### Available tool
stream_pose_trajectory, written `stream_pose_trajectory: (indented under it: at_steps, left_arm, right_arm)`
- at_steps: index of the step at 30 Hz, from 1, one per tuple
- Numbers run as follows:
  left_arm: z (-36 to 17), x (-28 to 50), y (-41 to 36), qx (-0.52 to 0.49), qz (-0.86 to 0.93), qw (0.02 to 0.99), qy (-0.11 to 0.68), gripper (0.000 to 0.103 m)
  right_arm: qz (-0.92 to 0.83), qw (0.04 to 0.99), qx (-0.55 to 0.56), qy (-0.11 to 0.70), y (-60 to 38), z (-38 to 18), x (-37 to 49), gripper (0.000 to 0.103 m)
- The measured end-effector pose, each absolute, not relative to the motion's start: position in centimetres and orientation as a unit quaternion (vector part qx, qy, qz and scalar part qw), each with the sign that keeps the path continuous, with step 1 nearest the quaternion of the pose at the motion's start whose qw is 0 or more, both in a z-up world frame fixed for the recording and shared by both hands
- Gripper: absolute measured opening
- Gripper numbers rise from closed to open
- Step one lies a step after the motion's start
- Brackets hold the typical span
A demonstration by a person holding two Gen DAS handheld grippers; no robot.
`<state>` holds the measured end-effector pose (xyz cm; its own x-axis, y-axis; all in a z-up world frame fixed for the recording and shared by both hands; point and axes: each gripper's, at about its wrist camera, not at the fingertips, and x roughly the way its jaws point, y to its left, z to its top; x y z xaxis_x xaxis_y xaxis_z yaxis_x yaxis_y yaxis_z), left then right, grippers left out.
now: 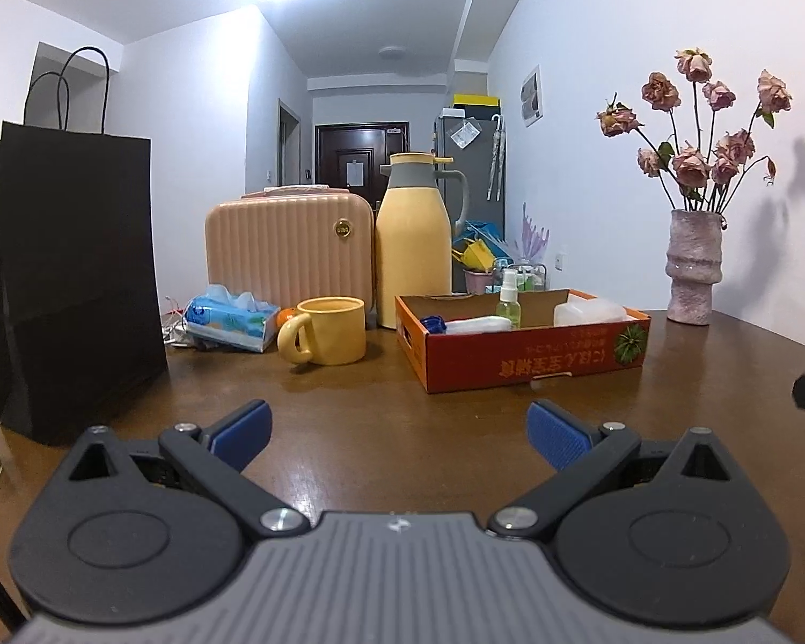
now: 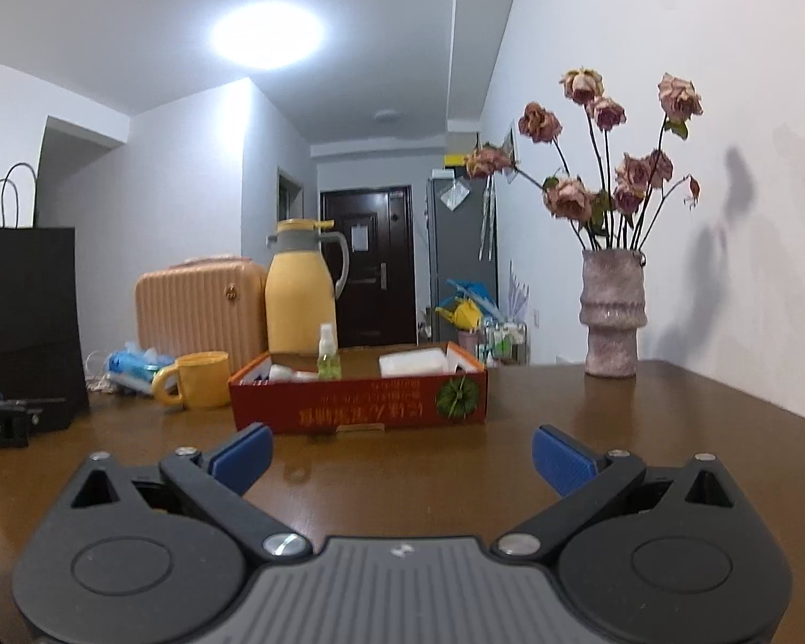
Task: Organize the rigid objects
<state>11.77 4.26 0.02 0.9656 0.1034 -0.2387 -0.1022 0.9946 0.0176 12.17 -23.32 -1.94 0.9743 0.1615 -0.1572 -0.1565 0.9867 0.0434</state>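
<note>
Now both grippers, left gripper [image 1: 400,432] and right gripper [image 2: 401,456], have jaws spread; a careless reach could tip the small bottle [image 1: 510,303] in the box [image 1: 520,367].

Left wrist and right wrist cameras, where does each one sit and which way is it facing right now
Left wrist: low over the wooden table, facing the yellow mug and red box; shows the open left gripper.
Right wrist: low over the table further right, facing the red box and vase; shows the open right gripper, the left gripper at the left edge.
Shared: box, mug, yellow thermos, vase, black bag.
</note>
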Motion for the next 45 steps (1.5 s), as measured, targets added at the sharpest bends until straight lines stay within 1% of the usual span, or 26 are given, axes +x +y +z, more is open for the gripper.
stream_pose_trajectory:
  at_steps: [9, 45]
  left_arm:
    - [-0.5, 10.6, 3.9, -0.001, 0.039, 0.992, 0.122, 0.103]
    - [-0.2, 10.0, 4.2, -0.001, 0.047, 0.992, 0.115, 0.103]
  right_arm:
    - [0.077, 0.993, 0.011, 0.086, -22.9, -2.1, 11.0, 0.103]
    - [0.085, 0.992, 0.013, 0.097, -22.7, -2.0, 11.6, 0.103]
